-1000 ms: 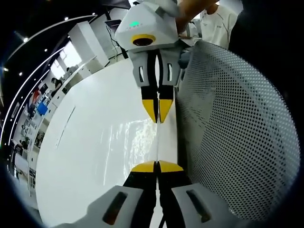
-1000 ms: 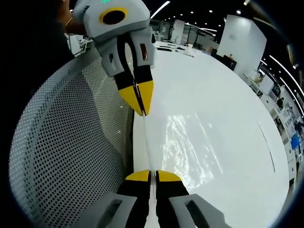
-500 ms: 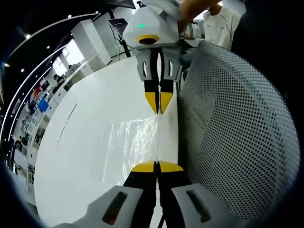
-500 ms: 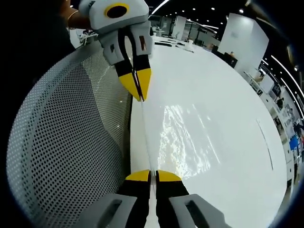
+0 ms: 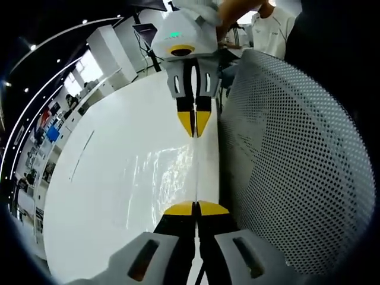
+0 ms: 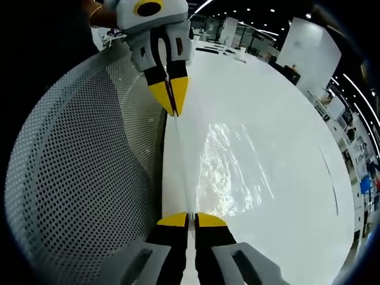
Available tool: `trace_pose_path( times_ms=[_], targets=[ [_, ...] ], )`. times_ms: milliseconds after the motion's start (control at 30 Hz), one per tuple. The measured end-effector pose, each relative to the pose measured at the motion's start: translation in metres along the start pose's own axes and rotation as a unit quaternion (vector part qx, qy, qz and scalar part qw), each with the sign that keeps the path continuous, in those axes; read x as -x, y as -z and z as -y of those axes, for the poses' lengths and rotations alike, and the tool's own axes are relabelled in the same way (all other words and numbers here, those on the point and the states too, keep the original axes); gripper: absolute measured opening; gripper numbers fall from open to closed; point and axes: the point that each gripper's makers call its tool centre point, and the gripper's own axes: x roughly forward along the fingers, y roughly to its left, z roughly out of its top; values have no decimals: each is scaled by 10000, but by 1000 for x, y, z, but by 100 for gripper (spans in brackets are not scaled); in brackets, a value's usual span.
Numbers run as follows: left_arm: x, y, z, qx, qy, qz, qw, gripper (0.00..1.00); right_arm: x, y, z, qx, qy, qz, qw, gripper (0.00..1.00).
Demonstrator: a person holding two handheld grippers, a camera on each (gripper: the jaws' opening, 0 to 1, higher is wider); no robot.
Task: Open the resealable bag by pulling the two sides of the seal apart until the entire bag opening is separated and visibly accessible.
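My left gripper (image 5: 196, 208) and right gripper (image 6: 191, 219) each pinch one bag (image 6: 228, 172) edge, jaws pressed together, stretching it taut to pull it open.

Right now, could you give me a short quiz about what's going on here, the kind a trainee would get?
1. True or false: the left tool and the right tool are both shut on the clear bag.
2. Multiple choice: what lies beside the bag?
A. a wooden crate
B. a white perforated mesh basket
C. a red bucket
3. Fill in: the bag is held above a white ____.

Key: 1 true; 2 B; 3 table. Each tool pinches the bag's thin edge, stretched taut between them, and each sees the other at the far end.
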Motion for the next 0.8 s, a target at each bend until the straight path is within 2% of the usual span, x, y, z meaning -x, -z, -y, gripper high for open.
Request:
trace_pose_path(
  times_ms=[200, 367, 600, 800],
  targets=[
    [-1, 2, -2, -139, -101, -69, 9998, 0, -1, -1, 2, -241, 103, 43, 9996, 1],
    [-2, 1, -2, -145, -96, -74, 9998, 0, 2, -11, -2, -246, 51, 118, 9996, 5],
    [-1, 2, -3, -178, -143, -58, 9997, 0, 7, -37, -3, -502, -7, 583, 9970, 6],
    [0, 1, -3, -198, -163, -57, 9997, 0, 2, -41, 2, -628, 44, 659, 9958, 5]
  ],
)
